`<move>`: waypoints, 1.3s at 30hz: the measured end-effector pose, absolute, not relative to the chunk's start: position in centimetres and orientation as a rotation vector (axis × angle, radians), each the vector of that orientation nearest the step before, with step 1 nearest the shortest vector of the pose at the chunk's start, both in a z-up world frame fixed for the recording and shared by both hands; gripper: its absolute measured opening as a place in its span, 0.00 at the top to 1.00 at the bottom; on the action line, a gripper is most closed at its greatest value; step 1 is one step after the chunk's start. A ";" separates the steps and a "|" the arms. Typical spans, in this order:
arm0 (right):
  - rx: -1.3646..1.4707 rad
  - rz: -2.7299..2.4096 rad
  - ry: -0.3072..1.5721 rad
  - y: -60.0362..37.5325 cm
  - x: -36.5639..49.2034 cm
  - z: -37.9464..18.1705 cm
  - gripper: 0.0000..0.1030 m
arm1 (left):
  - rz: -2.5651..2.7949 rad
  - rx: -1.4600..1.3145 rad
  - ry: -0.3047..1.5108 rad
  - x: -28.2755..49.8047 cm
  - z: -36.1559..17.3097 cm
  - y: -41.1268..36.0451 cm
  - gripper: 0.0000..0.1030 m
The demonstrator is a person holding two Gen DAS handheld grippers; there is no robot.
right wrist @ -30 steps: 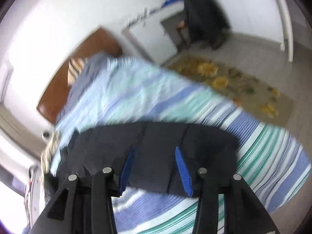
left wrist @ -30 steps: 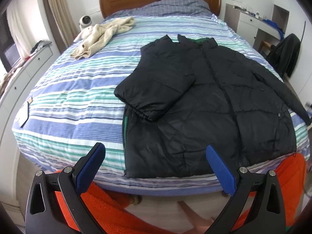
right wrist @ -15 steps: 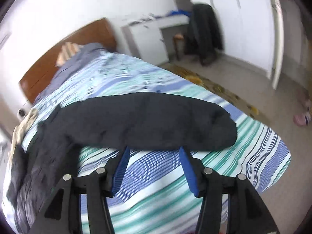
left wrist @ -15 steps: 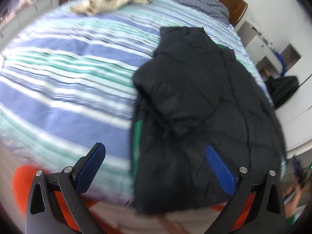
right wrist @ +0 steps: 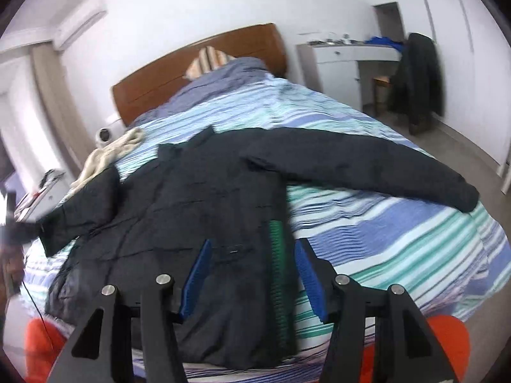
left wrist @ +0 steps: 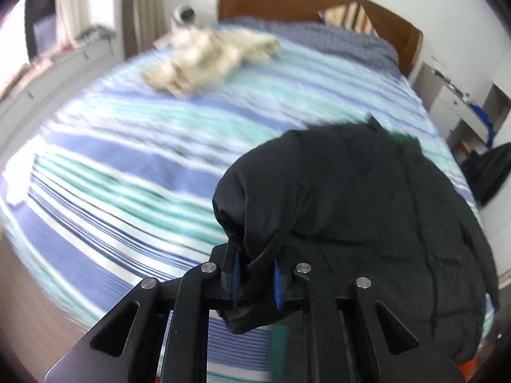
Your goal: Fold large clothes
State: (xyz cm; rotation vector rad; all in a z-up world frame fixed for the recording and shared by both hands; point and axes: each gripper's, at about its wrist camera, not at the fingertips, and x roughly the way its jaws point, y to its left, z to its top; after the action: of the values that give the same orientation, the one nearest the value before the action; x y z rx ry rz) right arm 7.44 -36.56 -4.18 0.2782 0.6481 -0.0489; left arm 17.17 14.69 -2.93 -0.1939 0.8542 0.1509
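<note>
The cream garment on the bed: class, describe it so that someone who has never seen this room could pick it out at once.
Start at the wooden headboard and the striped bed below it. Near the head end, on the side away from the white desk, lies the cream garment, crumpled in a heap. It is pale and bunched, unlike the black jacket spread flat beside it.

No legible text, label, brand, number or sign is found in either wrist view. The black jacket (right wrist: 204,210), the striped bedcover (right wrist: 399,233) and the white desk (right wrist: 348,54) carry no readable marking, and the left wrist view is too blurred by motion for any fine print to be made out. Small items on the desk top may bear lettering, but at this size it cannot be read.
</note>
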 end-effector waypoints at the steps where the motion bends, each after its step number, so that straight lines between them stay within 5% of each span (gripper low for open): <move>1: 0.278 -0.042 0.653 -36.4 7.6 -4.2 0.46 | 0.200 -0.156 0.829 16.6 -1.5 16.7 0.85; 6: 0.258 -0.013 0.673 -35.4 7.7 -4.4 0.46 | 0.429 0.001 0.816 16.4 -0.3 24.5 0.85; 13: 0.266 0.065 0.741 -33.4 8.6 -5.0 0.46 | 0.577 -0.013 0.989 19.7 -8.0 32.6 0.83; 17: 0.275 0.046 0.767 -34.7 7.9 -4.3 0.43 | 0.652 0.014 1.041 20.4 -9.9 32.6 0.57; 20: 0.249 -0.012 0.807 -36.7 7.1 -4.1 0.25 | 0.634 -0.003 0.983 18.2 -8.5 31.6 0.30; 24: 0.246 -0.048 0.899 -39.8 6.7 -5.5 0.25 | 0.454 -0.040 0.936 13.9 -6.5 28.4 0.29; 28: 0.372 0.036 0.975 -41.3 8.2 -7.6 0.25 | 0.076 -0.142 0.983 9.8 -6.4 21.9 0.12; 35: 0.482 0.184 1.079 -39.8 11.6 -11.8 0.25 | -0.189 -0.105 1.105 9.2 -11.2 10.6 0.12; 37: 0.439 0.188 1.082 -39.1 11.6 -11.7 0.41 | -0.193 -0.083 1.138 9.7 -12.6 9.1 0.13; 39: 0.422 0.177 1.081 -39.0 11.3 -11.4 0.61 | -0.204 -0.122 1.157 10.0 -13.4 9.0 0.26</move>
State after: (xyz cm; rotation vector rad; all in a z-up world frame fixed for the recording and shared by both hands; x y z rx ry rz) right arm 11.34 -39.02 -11.35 0.4225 1.0809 0.1774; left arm 9.95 9.02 -13.35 -0.1222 1.1569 -0.2045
